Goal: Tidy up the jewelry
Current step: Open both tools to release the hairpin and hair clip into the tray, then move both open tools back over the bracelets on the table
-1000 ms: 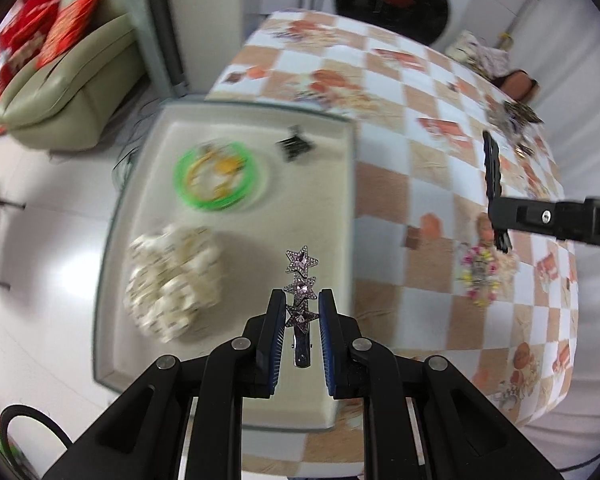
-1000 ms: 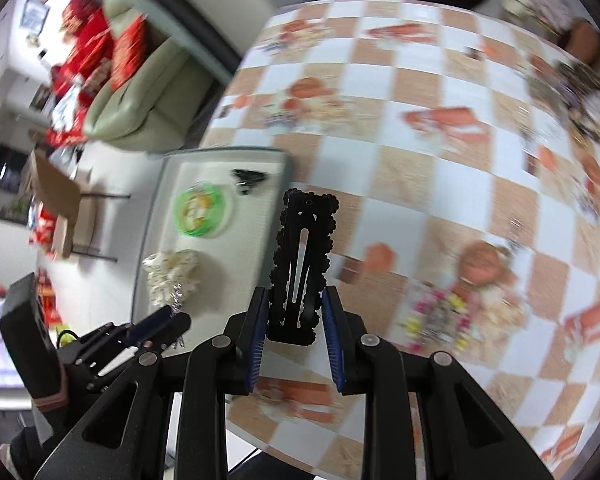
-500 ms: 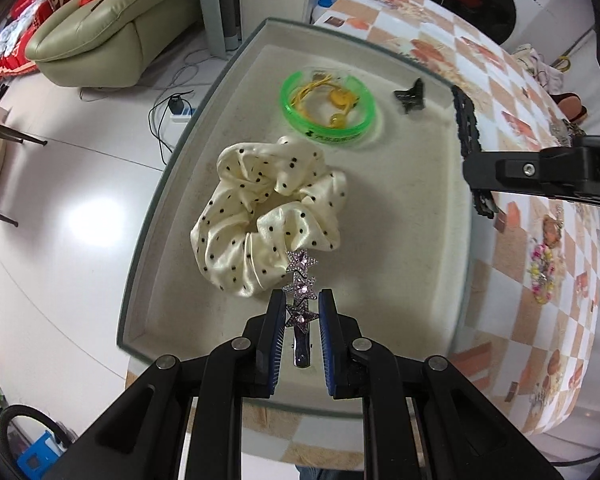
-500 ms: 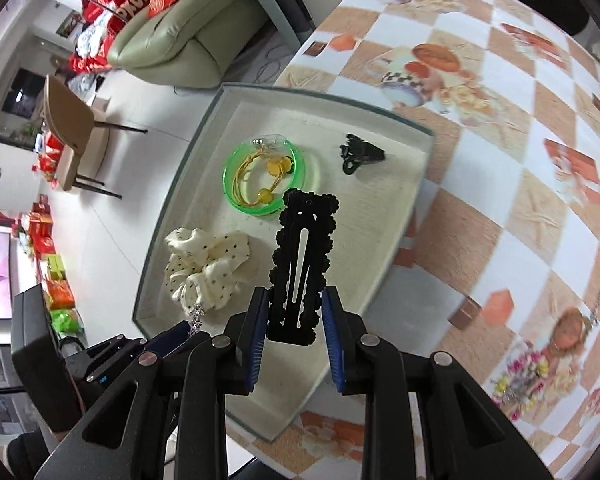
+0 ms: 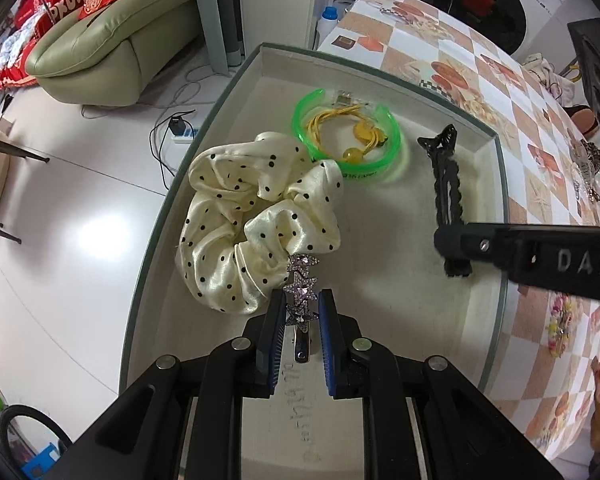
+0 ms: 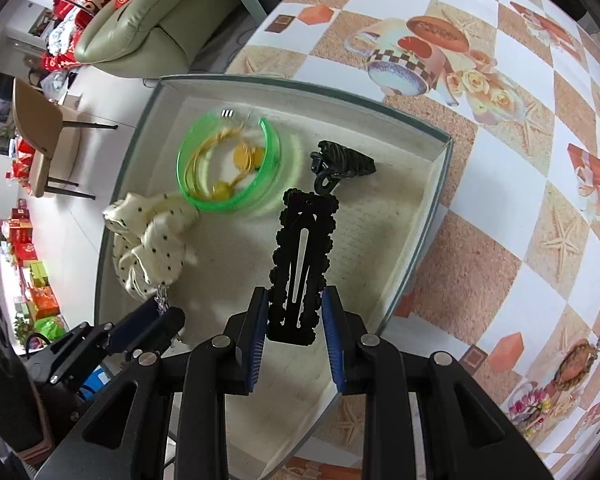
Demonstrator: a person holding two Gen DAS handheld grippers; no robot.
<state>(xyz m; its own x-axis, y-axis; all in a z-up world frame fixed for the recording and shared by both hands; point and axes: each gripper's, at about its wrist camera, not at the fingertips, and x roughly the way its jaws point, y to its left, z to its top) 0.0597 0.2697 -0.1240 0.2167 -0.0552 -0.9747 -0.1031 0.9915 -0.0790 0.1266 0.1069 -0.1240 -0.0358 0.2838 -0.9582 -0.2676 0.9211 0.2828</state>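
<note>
My left gripper [image 5: 300, 300] is shut on a silver star hair clip [image 5: 300, 290] and holds it low over the near end of the beige tray [image 5: 380, 76], beside a cream polka-dot scrunchie [image 5: 252, 216]. My right gripper [image 6: 296, 296] is shut on a black scalloped snap clip [image 6: 302, 256], held over the tray [image 6: 432, 216]; it shows in the left wrist view [image 5: 448, 196] too. In the tray also lie a green bangle [image 5: 346, 136] with yellow hair ties inside and a small black claw clip [image 6: 340, 164].
The tray sits at the edge of a table with a checked, patterned cloth [image 6: 500, 200]. More jewelry lies on the cloth at the right [image 5: 588, 164] and a beaded piece [image 6: 532, 404]. A green sofa [image 5: 112, 56] and white floor lie beyond.
Both grippers have moved from over the tablecloth to low over the tray, each still holding its clip. The scrunchie and bangle now lie close ahead.
</note>
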